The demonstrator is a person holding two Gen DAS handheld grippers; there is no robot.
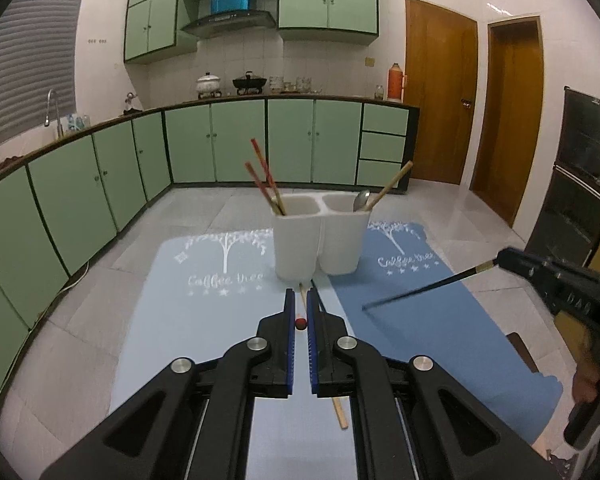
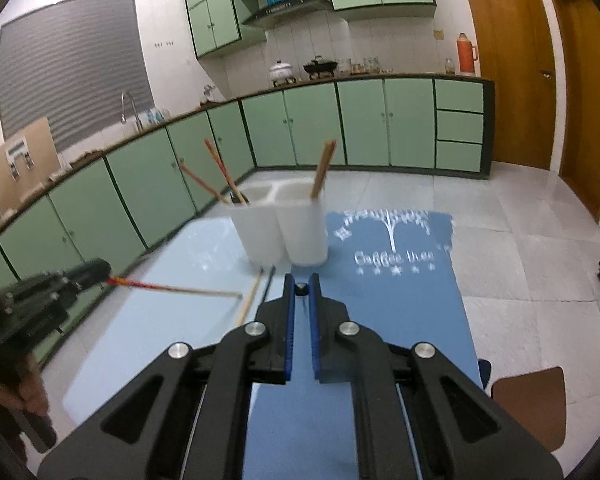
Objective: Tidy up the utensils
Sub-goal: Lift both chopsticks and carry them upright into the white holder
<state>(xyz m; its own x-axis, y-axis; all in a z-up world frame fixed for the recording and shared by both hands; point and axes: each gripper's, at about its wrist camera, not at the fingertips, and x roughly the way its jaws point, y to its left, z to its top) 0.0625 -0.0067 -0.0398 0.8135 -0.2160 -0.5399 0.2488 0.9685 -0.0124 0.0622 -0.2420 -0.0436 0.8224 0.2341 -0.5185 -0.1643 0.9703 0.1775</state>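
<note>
A white two-cup utensil holder (image 1: 320, 236) stands on the mats; its left cup holds red-and-wood chopsticks (image 1: 262, 174), its right cup a spoon (image 1: 362, 199) and a wooden chopstick (image 1: 392, 184). My left gripper (image 1: 301, 300) is shut on a red-tipped wooden chopstick (image 2: 172, 289), seen end-on (image 1: 300, 323), held above the light mat. My right gripper (image 2: 301, 282) is shut on a black chopstick (image 1: 420, 290), seen end-on (image 2: 301, 289). A wooden chopstick (image 1: 339, 412) and a black one (image 2: 269, 280) lie on the mat before the holder (image 2: 284, 232).
A light blue mat (image 1: 204, 280) and a darker blue mat (image 1: 420, 320) lie side by side on the floor. Green cabinets (image 1: 100, 200) run along the left and back. A brown chair seat (image 2: 528, 404) sits at the right; a dark oven unit (image 1: 580, 184) stands far right.
</note>
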